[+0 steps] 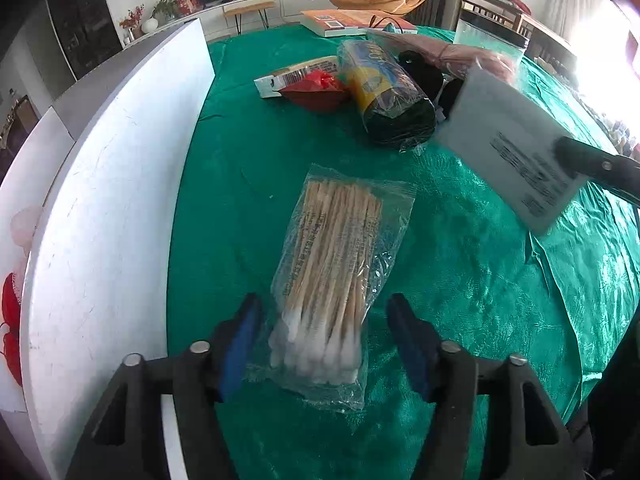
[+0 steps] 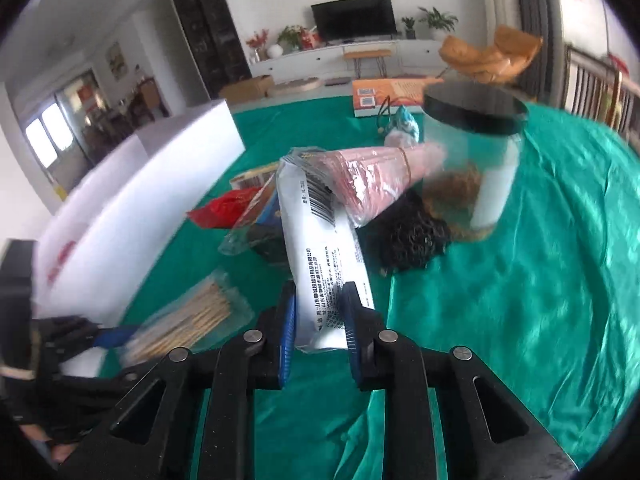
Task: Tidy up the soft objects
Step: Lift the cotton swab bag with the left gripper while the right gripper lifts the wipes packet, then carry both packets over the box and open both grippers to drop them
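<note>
White printed packet pinched in right tool.

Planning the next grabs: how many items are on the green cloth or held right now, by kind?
Plastic-wrapped packs: 5, including cotton swab pack, white pack, pink pack
Box: 1
Jar: 1
Black mesh item: 1
Book: 1
Total: 9

Bagged cotton swabs on green cloth

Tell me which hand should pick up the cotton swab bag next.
Left. The left gripper is open, its jaws astride the cotton swab bag on the green cloth. The right gripper is already shut on the white packet.
</note>
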Tool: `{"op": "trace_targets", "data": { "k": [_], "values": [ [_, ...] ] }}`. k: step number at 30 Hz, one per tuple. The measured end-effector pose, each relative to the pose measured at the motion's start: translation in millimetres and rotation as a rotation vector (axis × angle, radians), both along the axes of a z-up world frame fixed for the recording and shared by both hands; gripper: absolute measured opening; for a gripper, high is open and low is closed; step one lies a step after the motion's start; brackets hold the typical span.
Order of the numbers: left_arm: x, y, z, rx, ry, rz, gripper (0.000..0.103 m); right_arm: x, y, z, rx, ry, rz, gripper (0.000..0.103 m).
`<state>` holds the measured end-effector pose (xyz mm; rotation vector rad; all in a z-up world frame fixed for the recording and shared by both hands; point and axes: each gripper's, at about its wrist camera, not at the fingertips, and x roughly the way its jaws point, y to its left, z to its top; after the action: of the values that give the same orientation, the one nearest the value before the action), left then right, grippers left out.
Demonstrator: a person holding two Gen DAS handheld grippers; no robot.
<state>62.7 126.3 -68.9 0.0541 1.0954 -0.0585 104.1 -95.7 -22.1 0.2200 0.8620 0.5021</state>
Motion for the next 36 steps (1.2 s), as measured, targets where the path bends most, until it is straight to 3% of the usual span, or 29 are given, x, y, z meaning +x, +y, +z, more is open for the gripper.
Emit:
{"op": "trace_targets", "data": {
  "k": [1,4,7,8,10,11,12,15,18,20,22,26,30,33,36],
  "values": [
    [0.9,-2.8,-2.9,0.011,-0.003,-0.005,0.082,-4.9,-23.0,-2.5,0.066,0.038,-0.026,0.02],
    [1.5,-10.0,-9.4,0.038,-0.007,-0.023,0.082,4.3,-99.2,-23.2,0.239,0.168,-0.158,0.018],
    [3.0,-12.7,-8.5,0.033,-0.002,-0.035,0.082,17.6,-170.6,-34.8,0.202,0.184,-0.357,0.021],
    [4.2,-12.9,-8.6,0.034,0.002,-0.037,0.082,20.0,-184.9,-32.1,0.112,0.175,-0.419,0.029],
    [4.5,-12.8,-8.3,0.033,0.005,-0.045,0.082,20.7,-192.0,-16.2,-0.168,0.116,-0.483,0.051],
    [5.7,-12.3,-8.6,0.032,0.005,-0.048,0.082,21.4,-187.2,-6.5,-0.262,0.072,-0.444,0.067],
    [7.4,-12.1,-8.9,0.028,0.005,-0.049,0.082,19.9,-177.3,2.2,-0.317,0.033,-0.371,0.077],
    [14.4,-11.4,-9.9,0.011,0.02,-0.041,0.083,23.0,-134.2,9.0,-0.51,-0.023,-0.122,0.081],
    [19.6,-8.6,-10.5,0.002,0.047,-0.035,0.085,52.3,-119.5,-20.5,-0.734,0.088,-0.06,0.083],
    [19.6,-7.1,-10.3,-0.014,0.058,-0.043,0.081,67.7,-124.9,-35.0,-0.692,0.193,-0.005,0.083],
    [19.1,-5.6,-3.2,-0.018,0.031,-0.043,0.036,76.5,-131.7,-39.6,-0.645,0.228,0.003,0.074],
    [26.3,8.9,13.7,-0.139,0.004,0.034,0.032,113.7,-159.1,-21.9,-0.486,0.253,-0.18,0.062],
    [28.8,25.7,46.6,-0.253,-0.06,0.086,0.032,142.1,-169.1,17.1,-0.303,0.187,-0.336,0.061],
    [22.1,46.6,75.0,-0.31,-0.123,0.117,0.032,147.8,-147.9,57.1,-0.283,0.1,-0.349,0.061],
    [6.0,82.2,103.8,-0.327,-0.188,0.173,0.032,141.3,-91.2,93.6,-0.311,0.019,-0.233,0.061]
  ]
}}
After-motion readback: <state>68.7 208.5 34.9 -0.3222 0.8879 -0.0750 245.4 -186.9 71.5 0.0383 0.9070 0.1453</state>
